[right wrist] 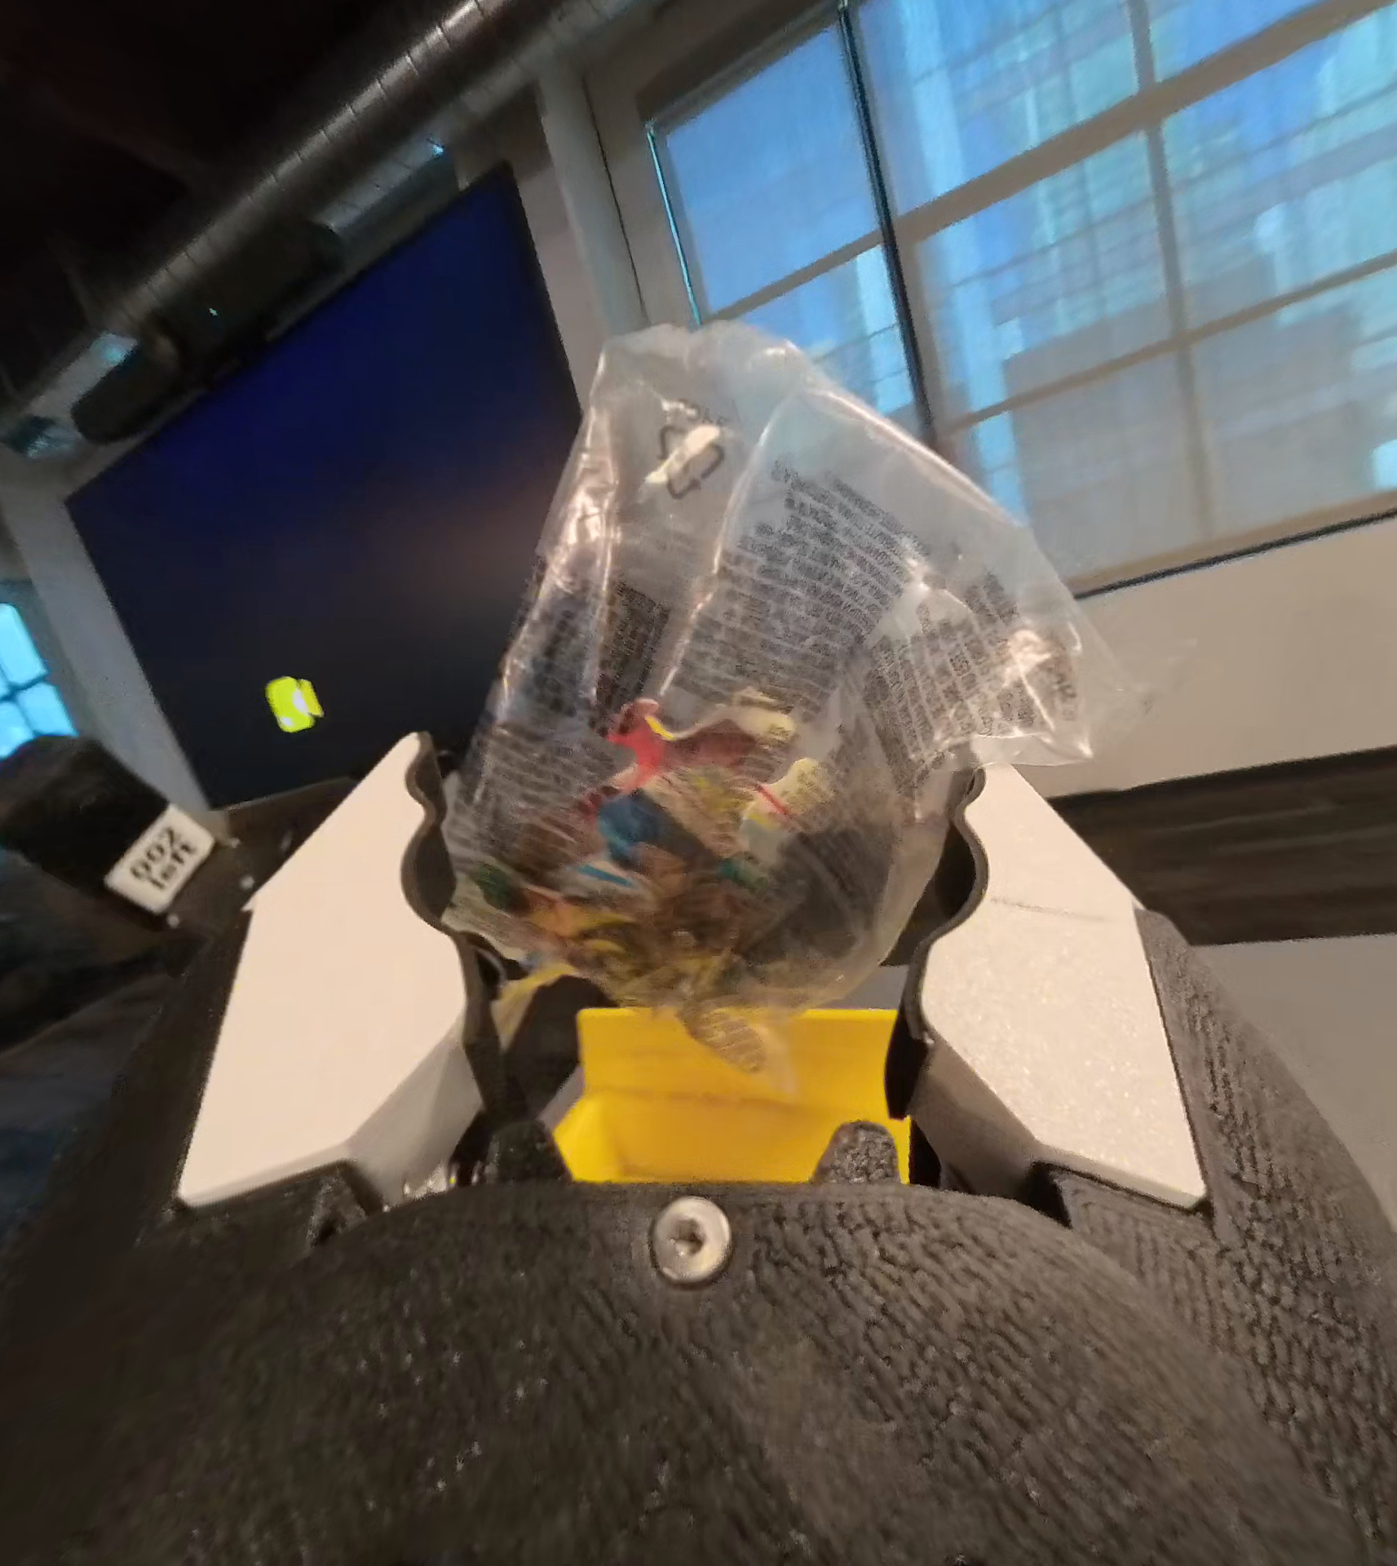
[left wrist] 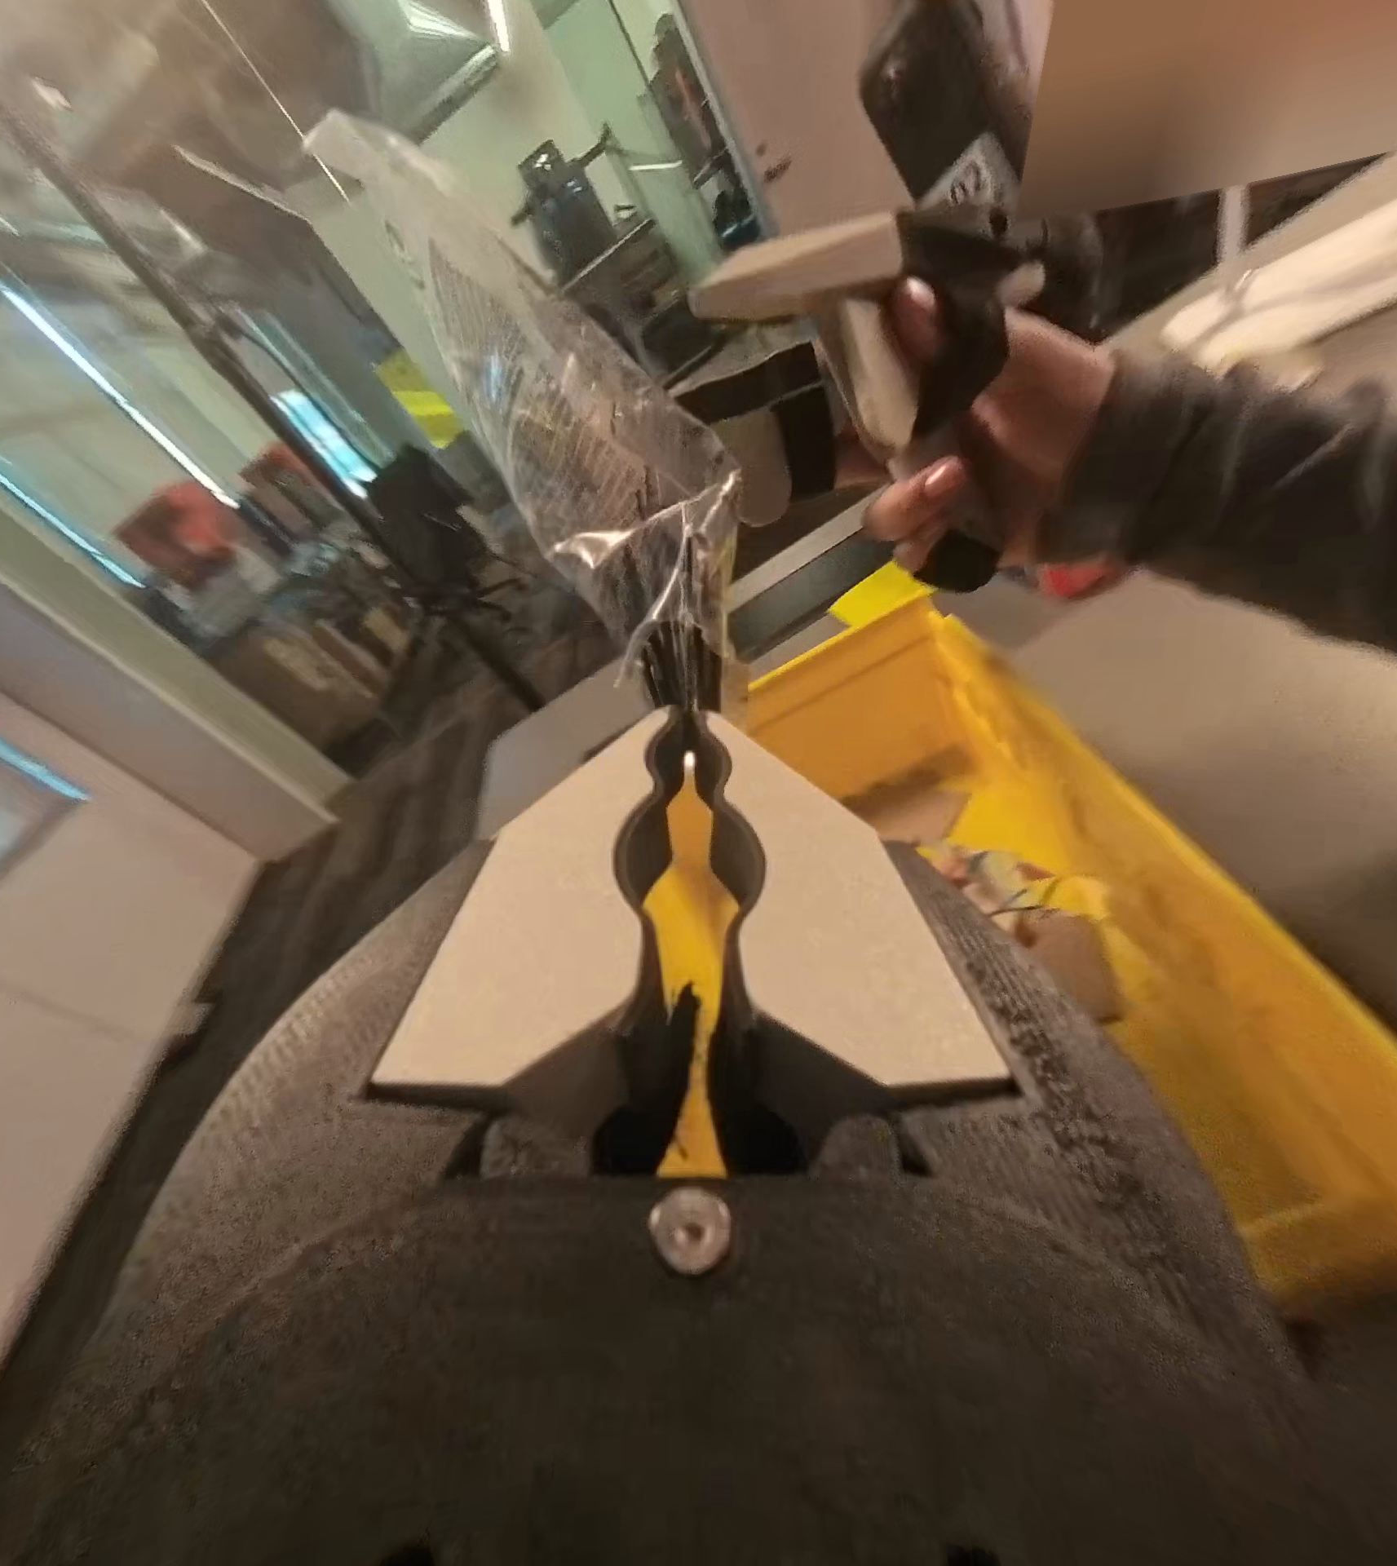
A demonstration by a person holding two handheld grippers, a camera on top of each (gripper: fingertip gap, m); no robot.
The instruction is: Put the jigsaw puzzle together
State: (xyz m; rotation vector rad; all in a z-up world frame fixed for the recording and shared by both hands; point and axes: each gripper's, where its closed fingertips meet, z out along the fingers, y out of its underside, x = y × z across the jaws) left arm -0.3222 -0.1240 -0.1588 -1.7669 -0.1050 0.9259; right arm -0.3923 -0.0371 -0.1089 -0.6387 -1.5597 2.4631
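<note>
Clear plastic bag (left wrist: pixel 593 441) pinched at crumpled corner by closed left gripper (left wrist: pixel 688 720), held aloft over yellow bin (left wrist: pixel 1186 1059). Right gripper (right wrist: pixel 695 813) spread wide around second bag with colourful contents (right wrist: pixel 729 678); pads apparently not pressing.

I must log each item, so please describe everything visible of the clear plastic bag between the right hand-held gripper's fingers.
The clear plastic bag is crinkled, glossy film printed with blocks of small black text. Colourful small pieces fill its bulging lower part. It stands tilted between the wide-open fingers of the right hand-held gripper, above a yellow bin. Contact with the pads cannot be told.
</note>
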